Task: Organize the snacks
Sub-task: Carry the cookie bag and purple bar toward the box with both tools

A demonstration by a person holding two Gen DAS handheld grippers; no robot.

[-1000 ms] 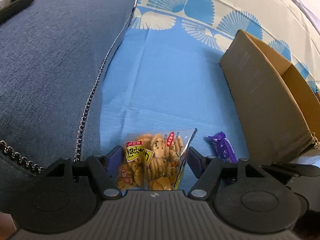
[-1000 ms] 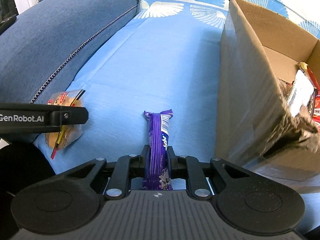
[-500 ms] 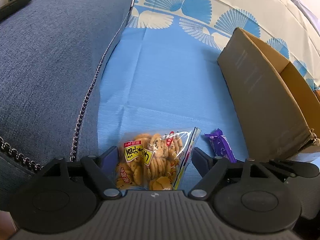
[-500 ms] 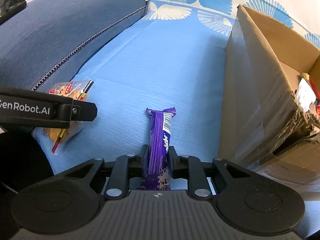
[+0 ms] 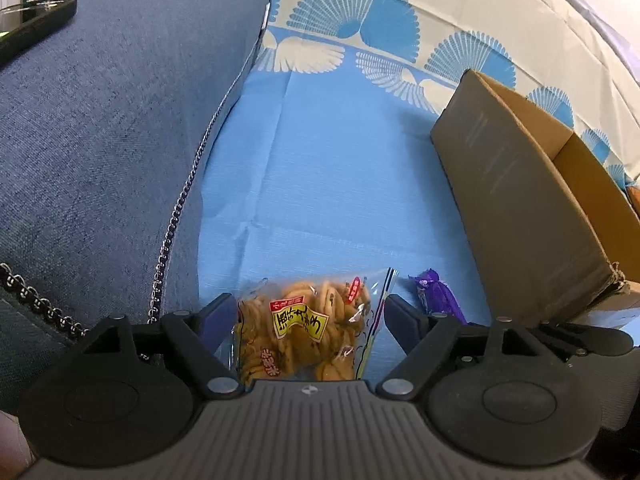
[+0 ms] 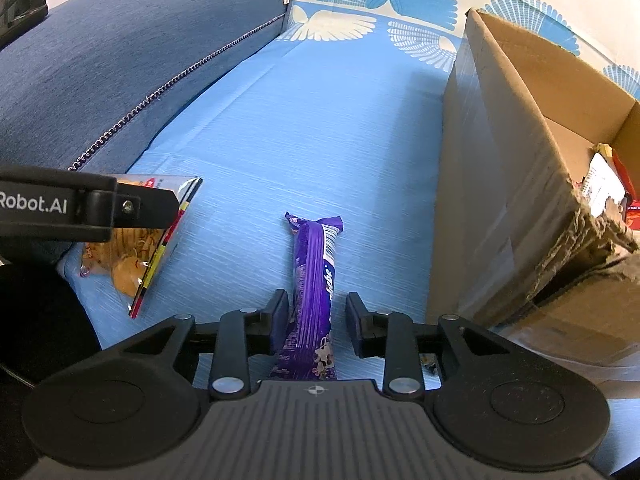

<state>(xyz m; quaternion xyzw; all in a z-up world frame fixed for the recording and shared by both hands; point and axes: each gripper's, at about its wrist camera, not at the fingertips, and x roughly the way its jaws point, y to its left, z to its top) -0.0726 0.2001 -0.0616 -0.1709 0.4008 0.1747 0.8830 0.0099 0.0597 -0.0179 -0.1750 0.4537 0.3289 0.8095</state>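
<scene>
A clear bag of small biscuits [image 5: 308, 332] lies on the blue sheet between the fingers of my left gripper [image 5: 310, 312], which is open around it. It also shows in the right wrist view [image 6: 136, 240]. A purple snack bar [image 6: 312, 280] lies on the sheet between the fingers of my right gripper [image 6: 317, 308], which is open with gaps on both sides. The bar's end shows in the left wrist view [image 5: 436, 292]. An open cardboard box [image 6: 520, 160] stands to the right, with snack packs [image 6: 608, 184] inside.
A dark blue cushion [image 5: 100, 152] with a chain trim rises on the left. A dark phone [image 5: 36, 24] lies on top of it. The patterned sheet [image 5: 340, 152] stretches ahead between cushion and box [image 5: 520, 208].
My right gripper has opened and let go of the purple bar, which now lies on the sheet. My left gripper has widened around the biscuit bag and both views have risen slightly.
</scene>
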